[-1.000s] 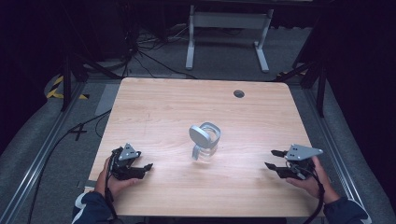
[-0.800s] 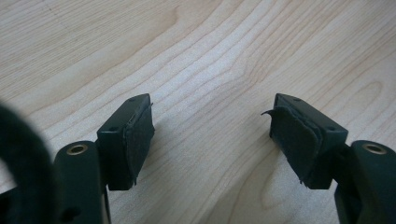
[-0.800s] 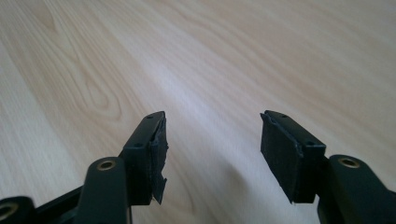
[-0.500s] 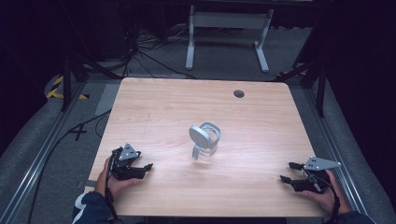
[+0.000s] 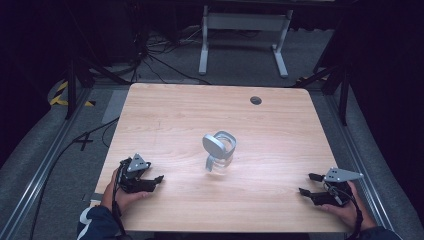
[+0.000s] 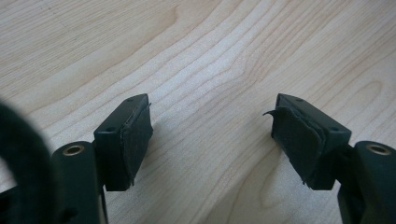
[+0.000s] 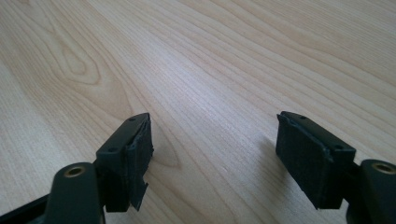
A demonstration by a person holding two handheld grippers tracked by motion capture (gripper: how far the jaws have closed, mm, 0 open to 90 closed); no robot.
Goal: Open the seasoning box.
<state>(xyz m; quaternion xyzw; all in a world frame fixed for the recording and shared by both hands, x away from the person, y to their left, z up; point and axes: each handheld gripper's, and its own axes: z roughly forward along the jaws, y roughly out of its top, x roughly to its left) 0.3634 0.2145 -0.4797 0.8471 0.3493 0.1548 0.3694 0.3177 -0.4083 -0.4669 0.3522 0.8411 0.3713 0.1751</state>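
Right gripper (image 5: 311,183) moved nearer, jaws widened, empty; left gripper (image 5: 156,180) jaws apart; one jar (image 5: 219,150).

Black tongs (image 5: 160,178), clear grey-lidded jar (image 5: 219,150), pale wood-grain table (image 5: 175,115).

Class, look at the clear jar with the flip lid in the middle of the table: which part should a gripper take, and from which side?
Probably the clear body of the jar, below the rim, coming in level from the right with the right gripper, whose jaws stand open and empty. The grey lid is tipped up on the jar's left, so that side and the top look awkward.
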